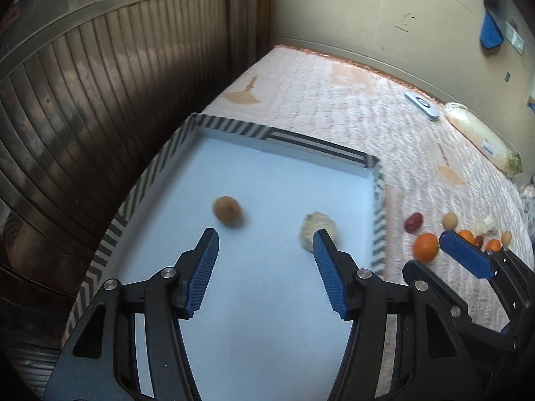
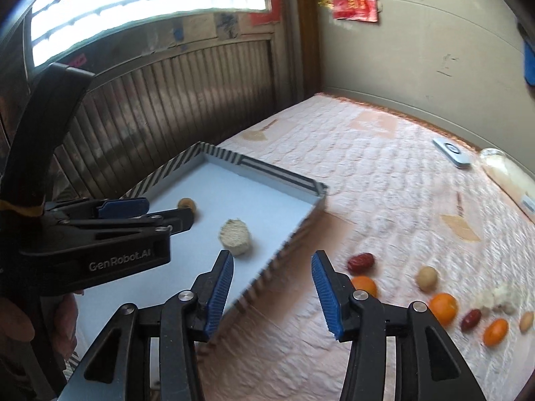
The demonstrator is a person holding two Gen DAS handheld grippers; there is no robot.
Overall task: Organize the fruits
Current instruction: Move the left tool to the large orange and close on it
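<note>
A shallow tray with a striped rim and pale blue floor lies on the quilted bed; it also shows in the right wrist view. In it lie a brown round fruit and a pale fuzzy lump. My left gripper is open and empty above the tray floor, just short of both. My right gripper is open and empty over the tray's right edge. On the bed to the right lie oranges, red dates and small tan fruits.
A dark slatted wooden panel stands left of the tray. A grey remote-like device and a long pale wrapped bundle lie at the far right of the bed. A beige wall stands behind it.
</note>
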